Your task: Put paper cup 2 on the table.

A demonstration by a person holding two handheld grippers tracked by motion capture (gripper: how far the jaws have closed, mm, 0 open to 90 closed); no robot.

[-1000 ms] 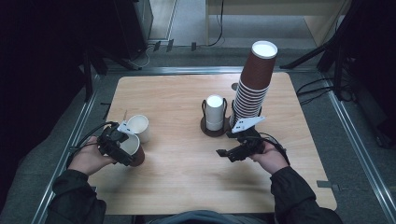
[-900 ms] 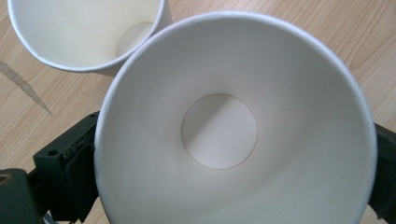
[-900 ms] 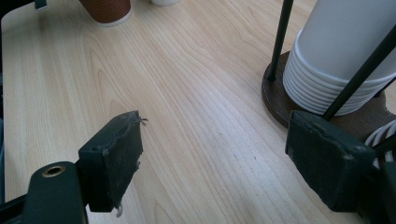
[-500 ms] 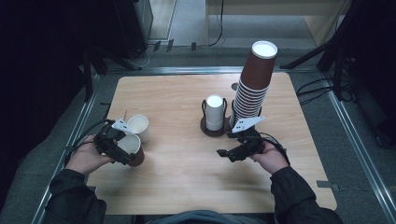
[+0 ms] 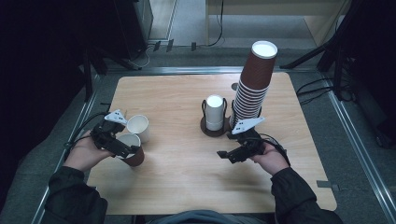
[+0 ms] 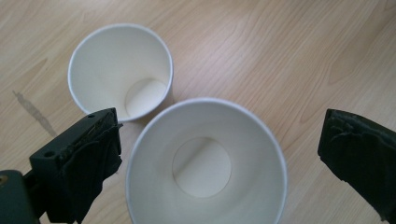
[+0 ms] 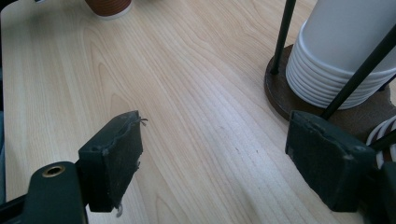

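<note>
A brown paper cup [image 5: 133, 154] with a white inside stands upright at the table's left front. My left gripper [image 5: 125, 145] is open around it. In the left gripper view the cup [image 6: 205, 163] sits between the two jaws: the left pad [image 6: 88, 158] is close against its rim and the right pad [image 6: 359, 158] stands well apart from it. A second, white cup [image 5: 137, 127] stands just behind, also seen as the white cup [image 6: 121, 70]. My right gripper [image 5: 229, 148] is open and holds nothing [image 7: 217, 126], low over bare wood in front of the cup holder.
A round dark holder [image 5: 205, 127] with thin uprights carries a stack of white cups [image 5: 215, 112], the white stack [image 7: 336, 56] being at upper right in the right gripper view. A tall leaning stack of brown cups [image 5: 254, 84] rises right behind my right hand.
My left hand and gripper have shifted slightly left and away, while the brown cup stays in place. The right gripper has not moved.
</note>
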